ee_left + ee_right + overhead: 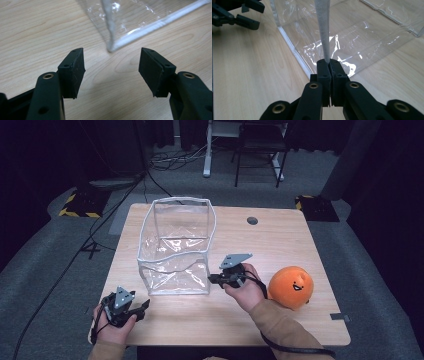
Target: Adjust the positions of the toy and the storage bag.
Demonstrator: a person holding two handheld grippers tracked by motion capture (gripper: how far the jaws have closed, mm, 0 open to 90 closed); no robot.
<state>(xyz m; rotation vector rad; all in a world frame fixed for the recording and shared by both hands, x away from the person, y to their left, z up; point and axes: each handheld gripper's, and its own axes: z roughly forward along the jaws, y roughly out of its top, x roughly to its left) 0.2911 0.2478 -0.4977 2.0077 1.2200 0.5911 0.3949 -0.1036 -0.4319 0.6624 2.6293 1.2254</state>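
1. Clear plastic bag with white piped edges (175, 247) is the biggest thing here, standing open-topped mid-table on the light wooden table (280, 245), its front wall a bit crumpled. Keeping it upright and its mouth wide looks like the whole game.
2. Round orange plush toy with a smiley face (291, 286) sits near the table's right edge, just beside the right hand, well apart from the bag. I'd guess it goes inside next.
3. Right gripper (328, 62) is clamped tight on the bag's white front-right corner seam (323, 30), down near the base. Hold steady, don't yank, or the thin plastic folds.
4. Left gripper (111, 72) rests near the table's front-left corner, jaws spread wide, nothing between them, pointing at the bag's near-left bottom corner (111, 47). Pinching the piping there, not the film, should square the bag up.
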